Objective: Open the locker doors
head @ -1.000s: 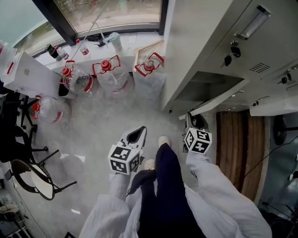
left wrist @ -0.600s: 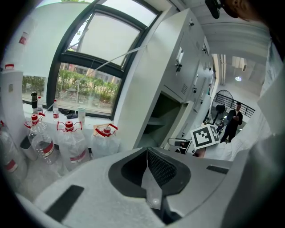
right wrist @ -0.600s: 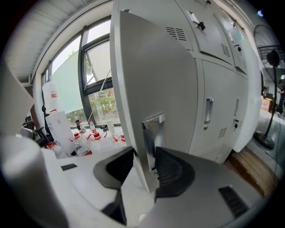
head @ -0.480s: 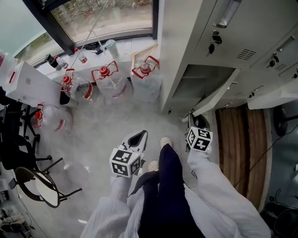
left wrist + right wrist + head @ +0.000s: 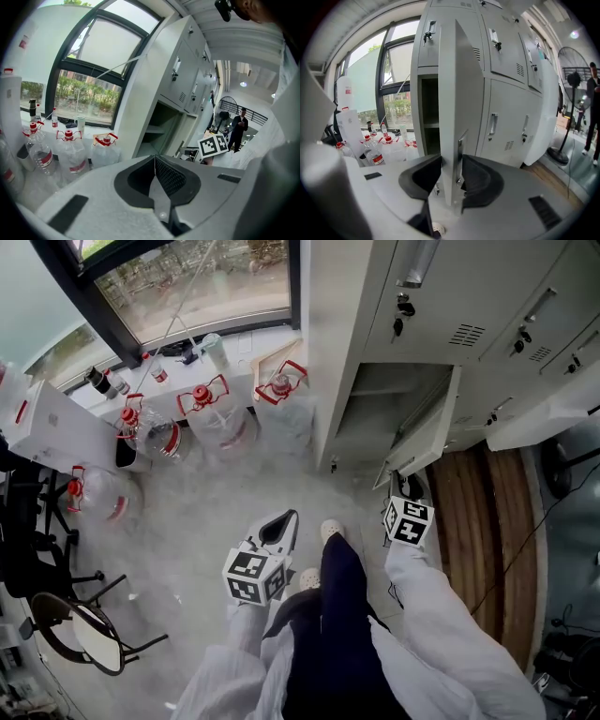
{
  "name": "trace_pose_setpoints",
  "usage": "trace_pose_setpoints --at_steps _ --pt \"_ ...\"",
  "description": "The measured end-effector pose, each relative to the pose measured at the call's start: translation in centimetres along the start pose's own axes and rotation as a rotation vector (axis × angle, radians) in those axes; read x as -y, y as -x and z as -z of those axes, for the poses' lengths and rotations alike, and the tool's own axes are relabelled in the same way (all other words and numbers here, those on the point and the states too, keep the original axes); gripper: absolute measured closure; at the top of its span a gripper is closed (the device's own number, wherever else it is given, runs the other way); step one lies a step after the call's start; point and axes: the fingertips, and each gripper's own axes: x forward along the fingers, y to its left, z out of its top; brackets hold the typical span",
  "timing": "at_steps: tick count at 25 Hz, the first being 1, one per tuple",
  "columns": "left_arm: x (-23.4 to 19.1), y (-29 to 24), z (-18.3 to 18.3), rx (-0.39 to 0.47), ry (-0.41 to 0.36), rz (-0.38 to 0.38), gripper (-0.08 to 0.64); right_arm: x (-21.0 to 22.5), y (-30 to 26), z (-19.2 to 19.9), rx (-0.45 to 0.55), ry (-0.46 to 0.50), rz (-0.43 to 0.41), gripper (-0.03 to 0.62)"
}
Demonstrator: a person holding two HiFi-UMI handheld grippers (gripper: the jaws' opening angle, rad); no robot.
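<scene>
Jaws of the right gripper [image 5: 451,161] have just been closing and now straddle the free edge of the open locker door [image 5: 457,93], one pad on each face, beside its metal handle [image 5: 460,152]. That door stands swung out from the grey locker bank [image 5: 347,352], showing a dark compartment with a shelf [image 5: 429,124]. The doors to its right are shut, and keys [image 5: 403,310] hang from the lock of the door above. The left gripper [image 5: 154,159] hangs over the floor with its jaws pressed together and nothing between them, well apart from the lockers. Large water bottles with red caps [image 5: 220,418] stand on the floor below the window [image 5: 187,287]. A standing fan [image 5: 567,93] is at the far right.
</scene>
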Motion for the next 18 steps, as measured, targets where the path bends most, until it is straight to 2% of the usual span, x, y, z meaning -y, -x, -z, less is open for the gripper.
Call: trace_pose_setpoints --at_steps 7,12,18 --pt "2.2 0.2 1.1 -0.009 0.006 0.045 0.549 2.9 2.3 -0.8 0.008 0.008 0.052 0.477" --pt "4.6 -0.6 0.5 0.003 -0.023 0.074 0.549 5.7 3.4 -0.4 -0.005 -0.012 0.067 0.491" --pt "6.8 -3.1 -0.5 0.000 -0.007 0.073 0.549 9.3 3.9 0.0 -0.021 -0.036 0.066 0.497"
